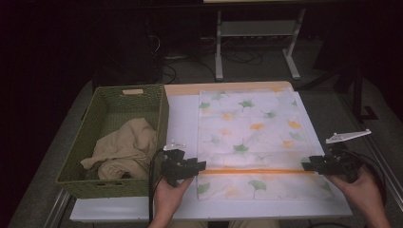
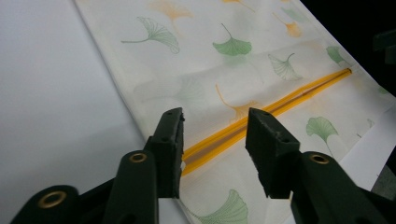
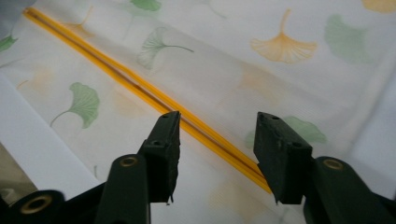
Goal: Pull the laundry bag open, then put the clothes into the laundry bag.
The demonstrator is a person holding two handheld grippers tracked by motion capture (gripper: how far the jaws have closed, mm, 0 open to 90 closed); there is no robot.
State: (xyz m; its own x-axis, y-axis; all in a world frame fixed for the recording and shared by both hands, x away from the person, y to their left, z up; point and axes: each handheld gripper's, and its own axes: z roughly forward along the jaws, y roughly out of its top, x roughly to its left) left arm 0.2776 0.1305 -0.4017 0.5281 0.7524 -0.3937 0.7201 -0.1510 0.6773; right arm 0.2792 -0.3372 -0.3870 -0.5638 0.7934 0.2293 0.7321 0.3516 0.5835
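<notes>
Green woven basket (image 1: 95, 137) holds crumpled beige cloth (image 1: 126, 149)

The left gripper (image 2: 215, 140) hangs over the leaf-printed cloth (image 2: 224, 70), jaws spread apart with nothing between them. An orange band (image 2: 280, 100) runs across the cloth from between the jaws toward the far right edge. Green and orange ginkgo leaves dot the fabric. Bare white tabletop (image 2: 51, 93) lies off to the left.

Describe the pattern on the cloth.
White cloth printed with green and orange ginkgo leaves; clearest in the right gripper view.
</notes>
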